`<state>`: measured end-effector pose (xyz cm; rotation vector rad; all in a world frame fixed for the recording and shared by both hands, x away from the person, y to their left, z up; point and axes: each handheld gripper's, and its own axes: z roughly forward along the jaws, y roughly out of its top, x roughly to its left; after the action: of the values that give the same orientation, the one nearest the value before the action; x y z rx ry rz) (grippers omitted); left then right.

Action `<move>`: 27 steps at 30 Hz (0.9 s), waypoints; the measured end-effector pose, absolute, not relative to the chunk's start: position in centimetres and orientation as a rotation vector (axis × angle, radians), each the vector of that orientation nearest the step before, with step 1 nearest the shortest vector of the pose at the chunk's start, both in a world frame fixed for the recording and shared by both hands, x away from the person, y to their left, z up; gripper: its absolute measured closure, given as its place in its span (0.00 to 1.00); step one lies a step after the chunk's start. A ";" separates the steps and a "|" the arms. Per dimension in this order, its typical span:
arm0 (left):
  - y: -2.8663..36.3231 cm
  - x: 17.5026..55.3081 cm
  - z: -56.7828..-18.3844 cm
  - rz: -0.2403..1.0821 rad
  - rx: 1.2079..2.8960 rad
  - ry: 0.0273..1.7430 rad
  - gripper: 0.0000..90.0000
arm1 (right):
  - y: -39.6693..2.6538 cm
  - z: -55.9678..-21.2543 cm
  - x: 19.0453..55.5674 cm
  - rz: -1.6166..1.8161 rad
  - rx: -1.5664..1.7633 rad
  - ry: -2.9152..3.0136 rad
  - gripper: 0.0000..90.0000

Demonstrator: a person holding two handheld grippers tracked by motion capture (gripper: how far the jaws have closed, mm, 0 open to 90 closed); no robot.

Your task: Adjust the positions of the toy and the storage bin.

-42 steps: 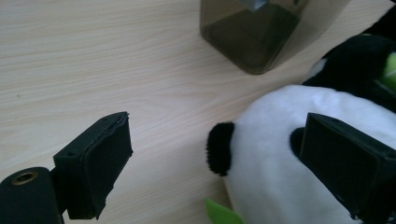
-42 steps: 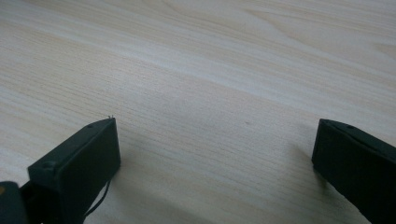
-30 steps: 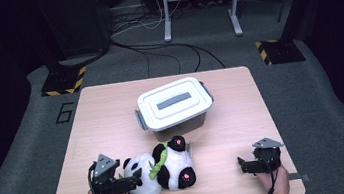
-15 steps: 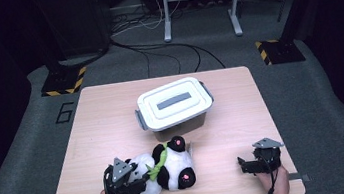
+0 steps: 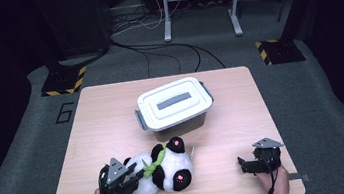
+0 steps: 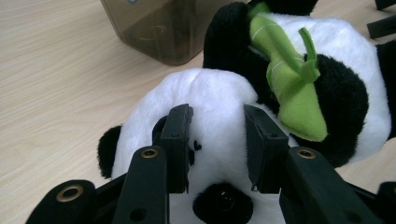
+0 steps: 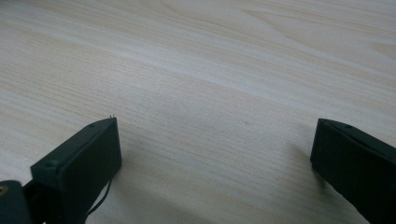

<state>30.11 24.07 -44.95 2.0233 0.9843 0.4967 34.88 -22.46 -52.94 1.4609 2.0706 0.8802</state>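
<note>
A black-and-white plush panda point(image 5: 172, 170) with a green bamboo piece point(image 5: 152, 164) lies on its side at the table's front, just in front of the box. My left gripper point(image 5: 135, 176) reaches into it from the left. In the left gripper view the jaws have just been closing, and the pads point(image 6: 180, 140) now pinch the panda's white fur point(image 6: 219, 93) between them, with the green bamboo piece point(image 6: 292, 88) beyond. My right gripper point(image 5: 243, 165) rests at the front right, apart from the toy. Its jaws point(image 7: 212, 154) stand wide over bare wood with nothing between them.
A white-lidded plastic box point(image 5: 173, 104) with grey latches stands shut at the middle of the wooden table point(image 5: 102, 116); its smoky wall point(image 6: 163, 28) is close behind the panda. Dark floor, cables and stand legs lie beyond the far edge.
My left gripper slid right along the front edge into the panda, and its jaws narrowed onto the white fur. The right gripper stayed where it was.
</note>
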 end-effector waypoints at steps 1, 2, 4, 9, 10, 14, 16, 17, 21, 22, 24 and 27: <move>24.1 30.2 -45.0 0.483 2.029 0.975 0.71 | -22.5 -52.9 34.9 0.880 1.461 2.071 0.01; 24.1 30.2 -44.9 0.483 2.039 0.968 0.71 | -22.5 -52.9 34.9 0.880 1.461 2.071 0.01; 24.0 30.2 -44.8 0.488 2.063 0.952 0.71 | -22.5 -52.9 34.9 0.880 1.461 2.071 0.01; 24.4 30.3 -44.7 0.482 2.082 0.937 0.72 | -22.5 -52.9 34.9 0.880 1.462 2.069 0.01; 24.5 30.2 -44.7 0.481 2.081 0.940 0.72 | -22.4 -52.9 34.9 0.880 1.463 2.068 0.01; 25.1 30.2 -44.6 0.480 2.098 0.933 0.72 | -22.4 -52.9 34.9 0.880 1.463 2.068 0.01; 25.5 30.3 -44.5 0.480 2.100 0.931 0.71 | -22.4 -52.9 34.9 0.880 1.464 2.067 0.01; 25.6 30.3 -44.6 0.474 2.093 0.937 0.71 | -22.4 -52.9 34.9 0.880 1.463 2.068 0.01; 25.3 30.4 -44.6 0.454 2.066 0.946 0.66 | -22.5 -52.9 34.9 0.879 1.464 2.068 0.01; 24.9 30.4 -44.6 0.457 2.061 0.956 0.64 | -22.4 -52.9 34.9 0.879 1.465 2.067 0.01; 24.7 30.5 -44.4 0.464 2.045 0.974 0.59 | -22.4 -52.9 34.9 0.879 1.465 2.066 0.01; 24.4 30.7 -43.8 0.467 2.018 1.014 0.49 | -22.4 -52.9 34.9 0.879 1.466 2.066 0.01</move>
<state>30.70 24.45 -43.80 2.0185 1.0136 0.4668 34.88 -22.45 -52.94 1.4656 2.0664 0.8788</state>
